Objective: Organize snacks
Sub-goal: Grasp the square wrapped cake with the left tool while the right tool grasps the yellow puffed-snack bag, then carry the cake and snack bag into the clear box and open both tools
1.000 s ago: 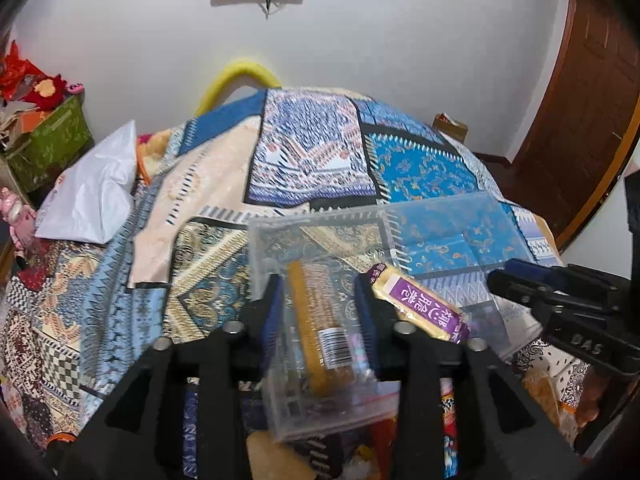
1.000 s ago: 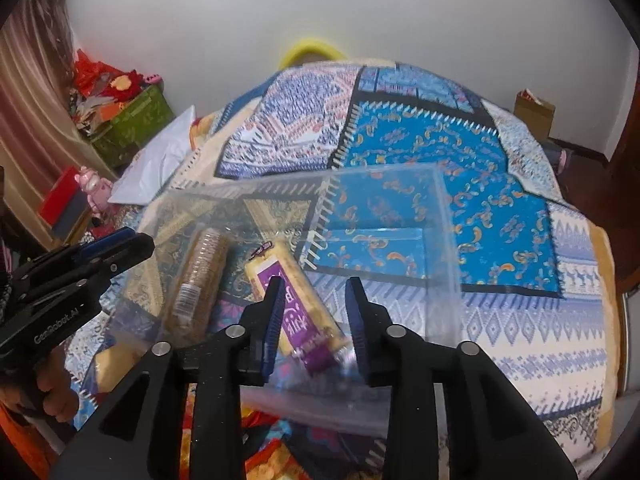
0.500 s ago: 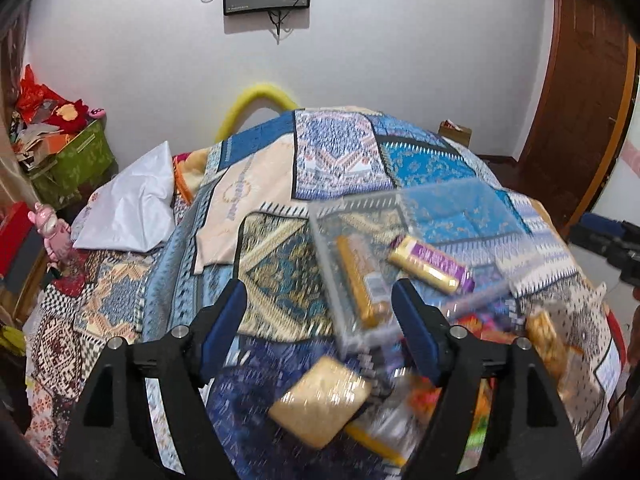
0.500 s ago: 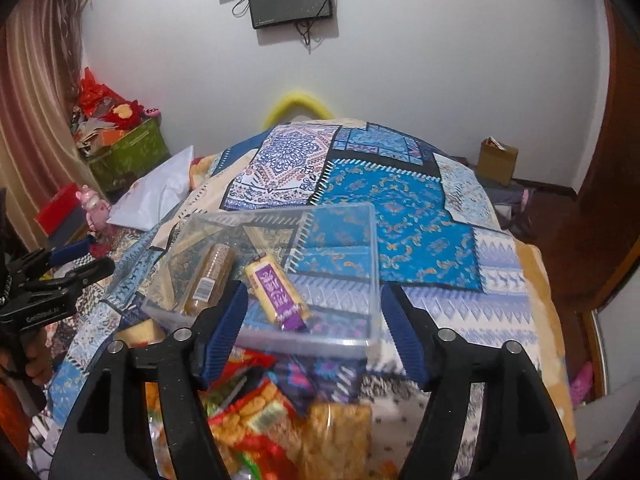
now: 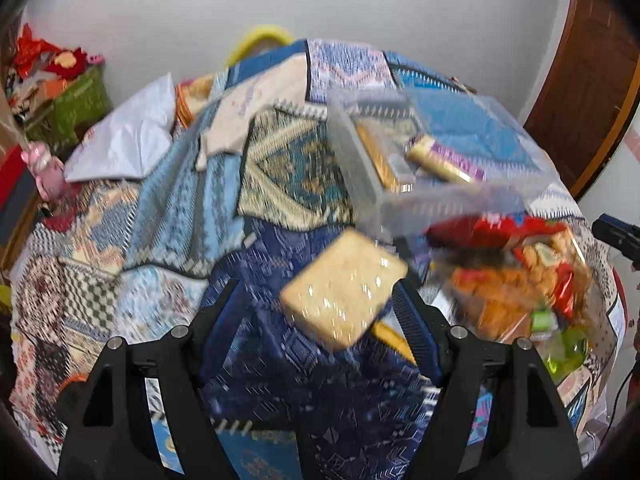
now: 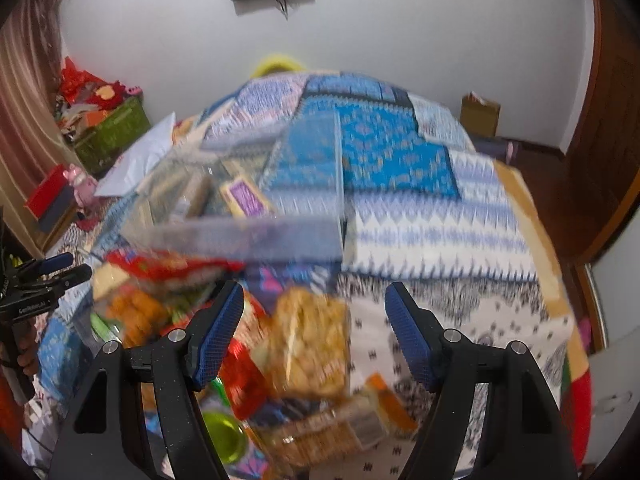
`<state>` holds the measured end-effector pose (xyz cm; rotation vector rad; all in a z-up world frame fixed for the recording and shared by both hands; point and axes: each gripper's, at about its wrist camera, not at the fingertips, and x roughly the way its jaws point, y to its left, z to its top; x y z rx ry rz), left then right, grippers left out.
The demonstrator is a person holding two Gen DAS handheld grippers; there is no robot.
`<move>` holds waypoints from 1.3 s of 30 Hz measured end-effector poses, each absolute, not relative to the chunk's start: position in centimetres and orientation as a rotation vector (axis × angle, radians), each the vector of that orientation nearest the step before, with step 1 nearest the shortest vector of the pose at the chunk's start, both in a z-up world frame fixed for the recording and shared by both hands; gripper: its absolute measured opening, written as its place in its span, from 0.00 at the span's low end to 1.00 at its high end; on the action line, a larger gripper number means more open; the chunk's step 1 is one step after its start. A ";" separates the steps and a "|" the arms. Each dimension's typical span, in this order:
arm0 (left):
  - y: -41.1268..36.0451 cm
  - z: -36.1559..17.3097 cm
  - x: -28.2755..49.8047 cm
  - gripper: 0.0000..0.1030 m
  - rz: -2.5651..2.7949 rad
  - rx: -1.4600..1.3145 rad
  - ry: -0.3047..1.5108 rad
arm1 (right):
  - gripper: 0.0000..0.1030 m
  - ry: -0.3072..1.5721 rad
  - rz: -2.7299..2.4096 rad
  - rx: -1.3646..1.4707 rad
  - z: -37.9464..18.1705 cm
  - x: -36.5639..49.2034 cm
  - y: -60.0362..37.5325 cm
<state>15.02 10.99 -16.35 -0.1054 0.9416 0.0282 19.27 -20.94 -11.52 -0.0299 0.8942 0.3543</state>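
Cardboard box (image 6: 480, 114) only in right view, square cracker pack (image 5: 344, 286) left

even, soft indoor light, no hard shadows. both views smear with motion blur. fisheye bends the dark-cornered edges.

Free room: the patchwork bedspread (image 6: 440, 236) is lying bare along the bed's right edge and toward its far end, giving open passage. Obstacles: a clear plastic bin (image 5: 384, 184) is sitting mid-bed; a heap of snack packets (image 6: 304, 344) is crowding the near edge just before it; a white pillow (image 5: 128, 140) is occupying the far left corner.
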 end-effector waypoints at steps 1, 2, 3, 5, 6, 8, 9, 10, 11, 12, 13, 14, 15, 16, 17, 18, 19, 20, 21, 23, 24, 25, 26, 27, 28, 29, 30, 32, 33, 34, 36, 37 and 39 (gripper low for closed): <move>10.9 -16.9 15.0 0.73 0.025 -0.107 0.952 | 0.68 0.906 0.354 -0.030 -12.0 19.1 -21.1; 10.8 -17.2 15.1 0.73 0.024 -0.107 0.959 | 0.68 0.922 0.356 -0.031 -12.6 19.1 -21.2; 10.7 -17.6 15.2 0.73 0.022 -0.107 0.966 | 0.68 0.931 0.356 -0.033 -13.0 18.9 -21.3; 10.5 -18.1 15.6 0.73 0.022 -0.107 0.973 | 0.68 0.951 0.352 -0.034 -13.8 18.8 -21.5; 10.4 -18.3 15.8 0.73 0.022 -0.109 0.975 | 0.68 0.959 0.352 -0.032 -14.0 18.8 -21.5; 10.4 -18.8 16.5 0.73 0.013 -0.117 0.985 | 0.68 0.973 0.351 -0.025 -14.5 18.7 -21.7; 10.4 -19.0 16.9 0.73 0.006 -0.125 0.989 | 0.68 0.984 0.355 -0.015 -14.8 18.8 -21.7; 10.3 -19.2 17.3 0.73 0.001 -0.134 0.994 | 0.68 0.990 0.356 -0.009 -15.0 18.9 -21.7; 10.3 -19.4 17.7 0.73 0.001 -0.135 0.998 | 0.68 0.995 0.360 0.000 -15.3 19.0 -21.8; 10.3 -19.6 18.1 0.73 0.002 -0.135 1.005 | 0.68 0.997 0.364 0.006 -15.5 19.0 -21.8; 10.2 -20.0 18.5 0.73 0.003 -0.135 1.014 | 0.68 0.999 0.368 0.014 -15.6 19.1 -21.8; 10.2 -20.3 18.8 0.73 0.002 -0.136 1.020 | 0.68 1.004 0.374 0.025 -15.8 19.2 -21.9; 10.1 -20.7 19.1 0.73 0.006 -0.133 1.030 | 0.68 1.008 0.378 0.033 -15.9 19.3 -21.9; 10.0 -21.0 19.5 0.73 0.011 -0.129 1.038 | 0.68 1.013 0.381 0.043 -16.1 19.4 -21.9; 9.9 -21.2 19.7 0.73 0.015 -0.129 1.039 | 0.67 1.013 0.385 0.052 -16.2 19.5 -22.0; 9.8 -21.4 19.9 0.73 0.019 -0.129 1.033 | 0.64 1.013 0.390 0.056 -16.3 19.5 -21.9; 9.7 -21.4 19.9 0.73 0.025 -0.129 1.023 | 0.63 1.015 0.395 0.060 -16.4 19.6 -21.9; 9.8 -21.5 20.0 0.73 0.027 -0.129 1.015 | 0.59 1.017 0.402 0.065 -16.5 19.7 -21.9; 9.7 -21.5 20.0 0.73 0.031 -0.130 1.006 | 0.54 1.024 0.415 0.075 -16.6 19.7 -21.9; 9.6 -21.4 19.9 0.69 0.034 -0.127 0.987 | 0.45 1.033 0.434 0.097 -16.8 19.8 -21.9; 9.5 -21.3 19.8 0.68 0.039 -0.121 0.978 | 0.43 1.035 0.442 0.105 -16.9 19.8 -21.9; 9.5 -21.2 19.5 0.66 0.044 -0.111 0.967 | 0.43 1.031 0.439 0.105 -16.9 19.7 -21.8; 9.4 -21.2 19.3 0.65 0.046 -0.107 0.962 | 0.43 1.022 0.435 0.099 -16.8 19.6 -21.8; 9.4 -21.1 19.1 0.63 0.050 -0.105 0.957 | 0.43 1.017 0.433 0.093 -16.8 19.4 -21.7; 9.5 -21.0 18.8 0.63 0.052 -0.106 0.952 | 0.42 1.013 0.430 0.089 -16.7 19.3 -21.6; 9.6 -20.9 18.6 0.62 0.051 -0.109 0.948 | 0.42 1.011 0.429 0.089 -16.7 19.3 -21.6; 9.7 -20.8 18.3 0.62 0.051 -0.115 0.942 | 0.42 1.008 0.428 0.092 -16.5 19.2 -21.7; 9.8 -20.5 17.6 0.60 0.054 -0.121 0.937 | 0.42 1.002 0.425 0.102 -16.3 19.1 -21.9; 9.9 -20.3 17.4 0.59 0.055 -0.124 0.933 | 0.42 0.994 0.422 0.106 -16.0 18.9 -22.0; 10.0 -20.1 17.1 0.59 0.056 -0.126 0.930 | 0.42 0.987 0.420 0.107 -15.7 18.7 -22.2; 10.1 -19.6 16.4 0.59 0.058 -0.129 0.918 | 0.42 0.970 0.417 0.109 -15.0 18.6 -22.3; 10.1 -19.3 16.1 0.58 0.062 -0.127 0.912 | 0.42 0.963 0.415 0.110 -14.7 18.5 -22.4; 10.2 -18.5 15.5 0.56 0.066 -0.127 0.893 | 0.42 0.942 0.410 0.109 -13.9 18.3 -22.5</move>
